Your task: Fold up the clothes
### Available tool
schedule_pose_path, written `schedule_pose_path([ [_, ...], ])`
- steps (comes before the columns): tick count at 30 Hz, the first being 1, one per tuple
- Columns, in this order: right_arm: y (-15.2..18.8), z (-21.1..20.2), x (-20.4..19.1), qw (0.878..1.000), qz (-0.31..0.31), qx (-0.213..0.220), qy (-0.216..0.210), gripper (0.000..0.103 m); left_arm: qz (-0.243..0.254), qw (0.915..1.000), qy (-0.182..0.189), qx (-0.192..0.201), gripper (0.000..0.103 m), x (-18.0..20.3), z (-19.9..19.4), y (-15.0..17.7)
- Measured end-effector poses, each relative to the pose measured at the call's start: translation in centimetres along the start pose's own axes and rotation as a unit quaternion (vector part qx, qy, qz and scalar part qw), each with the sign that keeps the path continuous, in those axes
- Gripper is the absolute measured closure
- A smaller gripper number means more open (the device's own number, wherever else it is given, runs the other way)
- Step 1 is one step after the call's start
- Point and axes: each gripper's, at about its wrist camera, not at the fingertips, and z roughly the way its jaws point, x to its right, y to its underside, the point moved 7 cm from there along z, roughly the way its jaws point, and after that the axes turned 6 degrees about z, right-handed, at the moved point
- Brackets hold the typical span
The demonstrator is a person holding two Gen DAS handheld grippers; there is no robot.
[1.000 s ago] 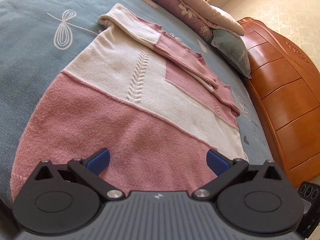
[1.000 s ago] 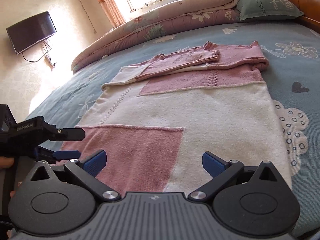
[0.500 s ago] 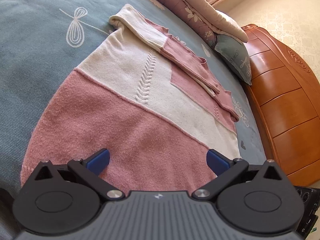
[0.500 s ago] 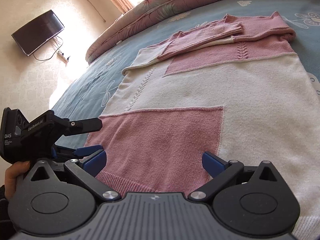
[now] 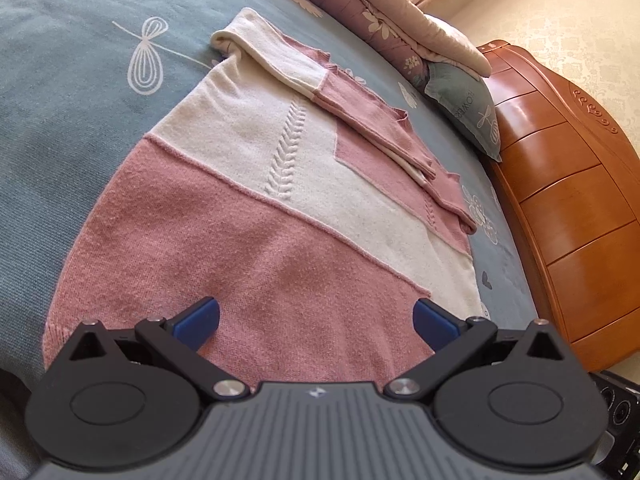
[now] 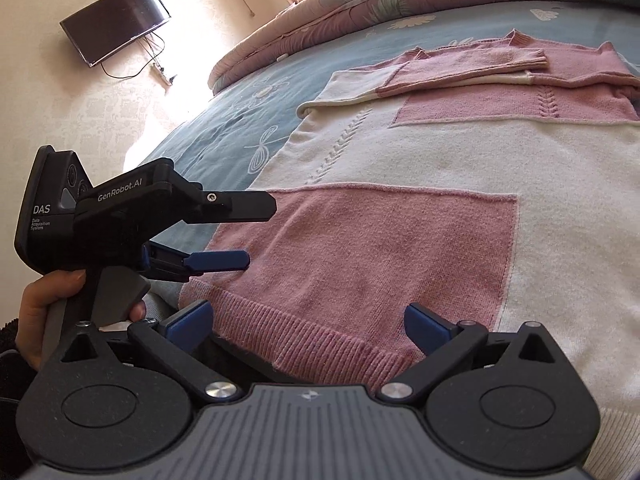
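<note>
A pink and cream knit sweater (image 5: pixel 256 216) lies flat on the blue bedspread (image 5: pixel 60 80), both sleeves folded across its far end (image 5: pixel 372 120). My left gripper (image 5: pixel 316 320) is open and empty, just above the pink ribbed hem. In the right wrist view the sweater (image 6: pixel 400 200) fills the middle, its hem (image 6: pixel 320 340) nearest. My right gripper (image 6: pixel 308 324) is open and empty over the hem. The left gripper (image 6: pixel 256 232) shows there at the hem's left corner, jaws apart around the edge.
A wooden headboard (image 5: pixel 568 208) runs along the right side of the bed. A blue-grey pillow (image 5: pixel 468 108) and a rolled floral quilt (image 5: pixel 380 12) lie at the far end. A wall television (image 6: pixel 116 24) hangs past the bed's left side.
Both grippers have dropped lower and moved closer to the sweater's hem. The left gripper has come in to the hem's left corner. Both stay open.
</note>
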Motion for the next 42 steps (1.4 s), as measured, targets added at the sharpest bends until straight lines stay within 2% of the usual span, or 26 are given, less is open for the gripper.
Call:
schedule_pose_path([
  [3,0.2,0.7,-1.1,1.0,-0.019,-0.003,-0.007,0.0,0.002,1.0,0.002,0.001,0.001,0.1,-0.2,0.0],
  [7,1.2,2.5,-2.1,0.999,-0.04,-0.034,-0.009,0.0,0.005,1.0,0.004,0.002,0.001,0.3,-0.4,0.0],
  [11,0.7,0.9,-1.7,0.999,-0.05,-0.022,0.001,0.0,0.009,0.9999,0.005,0.001,0.001,0.4,-0.5,0.1],
  [17,-2.1,-4.5,4.6,0.994,0.009,0.052,0.101,0.0,0.021,0.9998,0.002,-0.004,0.001,0.7,-0.4,0.2],
  [22,-1.3,-6.4,9.7,0.984,0.056,0.049,0.163,0.0,0.031,0.9995,-0.001,-0.008,0.001,0.9,-0.3,0.4],
  [28,0.1,-7.4,11.2,0.983,0.08,0.059,0.157,0.0,0.043,0.999,-0.004,-0.013,0.001,1.1,-0.2,0.5],
  [37,-4.1,-6.5,11.1,0.983,0.063,0.085,0.149,0.0,0.066,0.9967,-0.035,-0.029,0.001,1.7,0.8,1.0],
  [42,-2.7,-5.9,13.6,0.978,0.095,0.089,0.163,0.0,0.08,0.996,-0.038,-0.011,0.001,1.6,-0.2,0.0],
])
